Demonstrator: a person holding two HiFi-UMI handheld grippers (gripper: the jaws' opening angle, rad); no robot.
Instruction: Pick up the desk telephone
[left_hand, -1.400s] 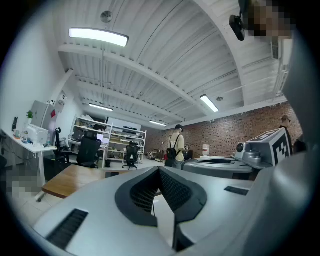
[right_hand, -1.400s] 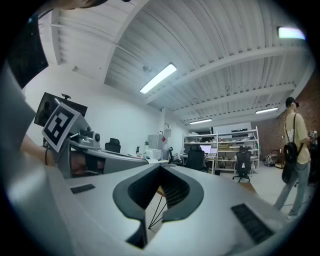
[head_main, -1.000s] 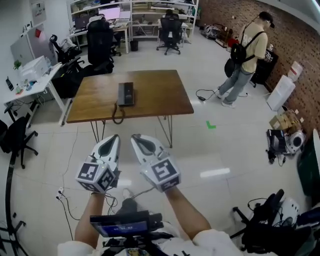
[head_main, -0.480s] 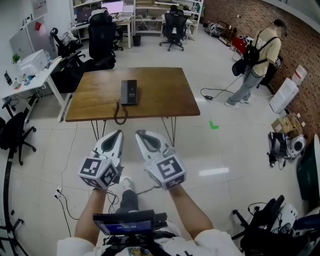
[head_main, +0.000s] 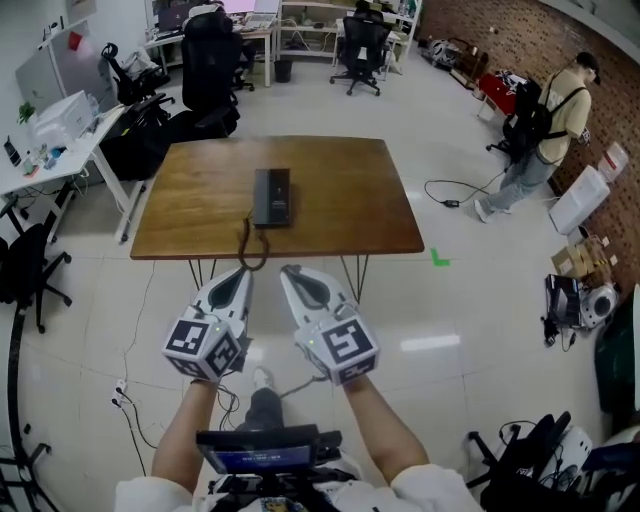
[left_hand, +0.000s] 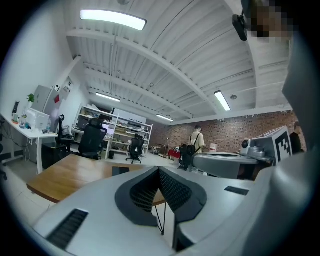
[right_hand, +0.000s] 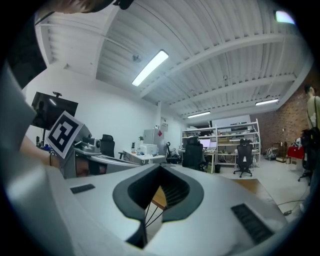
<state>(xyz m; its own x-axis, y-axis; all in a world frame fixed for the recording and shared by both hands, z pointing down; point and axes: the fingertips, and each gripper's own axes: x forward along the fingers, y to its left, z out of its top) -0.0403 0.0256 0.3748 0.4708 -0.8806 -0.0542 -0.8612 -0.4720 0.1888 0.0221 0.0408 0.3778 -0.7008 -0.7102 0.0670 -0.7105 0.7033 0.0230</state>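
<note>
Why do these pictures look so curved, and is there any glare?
Head view: the wide lens bows the room's edges, and a white glare patch sits on the floor tiles. Left gripper view: fisheye bending, dark round border, bright ceiling lamp. Right gripper view: same bending and border, strip light washed out.

One desk telephone (head_main: 271, 196), one wooden table (head_main: 345, 190), two claws (head_main: 238, 276) (head_main: 293, 273), and one standing person (head_main: 547, 130) wearing a backpack.

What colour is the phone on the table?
The desk telephone is black; head view shows best.

Head view steeply down — gripper views level, same table (head_main: 330, 190)
</note>
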